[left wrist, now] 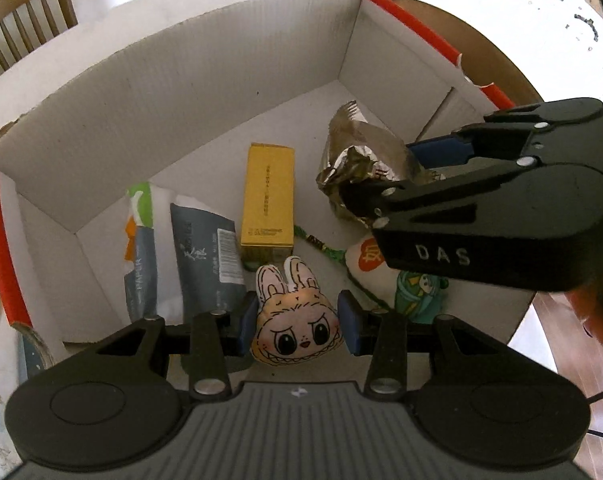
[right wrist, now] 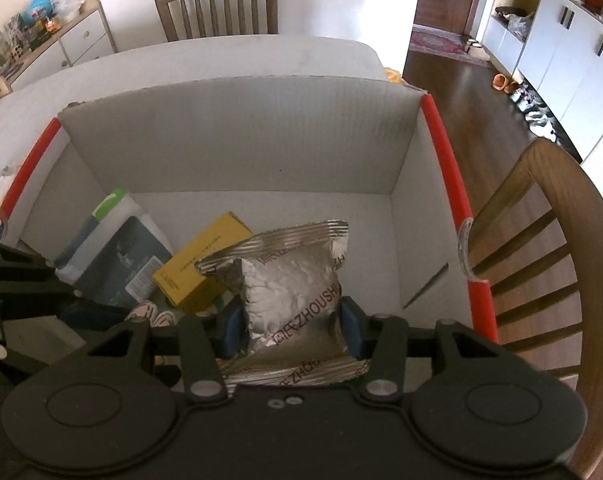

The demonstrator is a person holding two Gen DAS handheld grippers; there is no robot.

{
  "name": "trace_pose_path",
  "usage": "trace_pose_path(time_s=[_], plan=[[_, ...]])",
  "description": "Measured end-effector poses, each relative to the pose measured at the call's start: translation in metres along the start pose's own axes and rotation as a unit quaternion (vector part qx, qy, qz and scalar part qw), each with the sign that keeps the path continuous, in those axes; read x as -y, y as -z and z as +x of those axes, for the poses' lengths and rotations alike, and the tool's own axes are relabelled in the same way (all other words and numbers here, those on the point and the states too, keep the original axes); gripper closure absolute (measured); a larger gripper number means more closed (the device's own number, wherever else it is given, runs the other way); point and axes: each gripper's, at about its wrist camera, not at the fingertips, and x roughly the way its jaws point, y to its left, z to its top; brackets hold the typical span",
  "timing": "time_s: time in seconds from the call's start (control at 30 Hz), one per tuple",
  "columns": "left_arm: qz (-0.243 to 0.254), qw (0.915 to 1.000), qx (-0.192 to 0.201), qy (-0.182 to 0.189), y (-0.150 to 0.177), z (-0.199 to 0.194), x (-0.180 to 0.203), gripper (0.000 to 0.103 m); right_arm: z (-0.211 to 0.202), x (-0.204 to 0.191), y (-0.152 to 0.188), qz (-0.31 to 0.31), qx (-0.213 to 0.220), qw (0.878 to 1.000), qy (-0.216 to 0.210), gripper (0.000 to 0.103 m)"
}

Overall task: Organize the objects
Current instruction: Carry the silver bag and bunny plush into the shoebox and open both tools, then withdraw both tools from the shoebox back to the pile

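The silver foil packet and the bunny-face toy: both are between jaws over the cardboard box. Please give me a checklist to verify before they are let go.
1. Right gripper jaws closed on the silver foil packet: ok.
2. Left gripper jaws pressing the bunny-face toy: cannot tell; the pads sit at its sides, contact is unclear.
3. Both items inside the cardboard box walls: ok.
4. Bare floor below the packet: not ok; the yellow box and other items lie close beneath.
5. Grippers apart from each other: ok in the left wrist view.
6. Green cord free of the jaws: cannot tell.
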Motion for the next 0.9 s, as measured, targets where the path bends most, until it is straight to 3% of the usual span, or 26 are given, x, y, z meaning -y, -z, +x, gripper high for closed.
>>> trace_pose_path(time_s=[0.13, 0.27, 0.43, 0.9], plan=[[-0.002, 0.9999, -0.015, 0.002, 0.0, 0.003, 0.0, 0.06, 0.0, 0.002, 0.001, -0.002, 0.003, 1.0, 0.0, 0.054], [0.006, 1.0, -0.007, -0.001, 0.003, -0.001, 0.003, 0.057, -0.005, 0.004, 0.0, -0.002, 0.009, 1.0, 0.001, 0.05], [-0.014, 0.9997, 0.019, 0.009, 0.009, -0.013, -0.003, 0.04, -0.02, 0.006, -0.002, -0.005, 0.027, 1.0, -0.003, 0.043], [-0.034, 0.9935, 0.105, 0.028, 0.034, -0.07, -0.01, 0.039, -0.077, 0.005, -0.003, 0.009, 0.072, 0.997, -0.022, 0.043]])
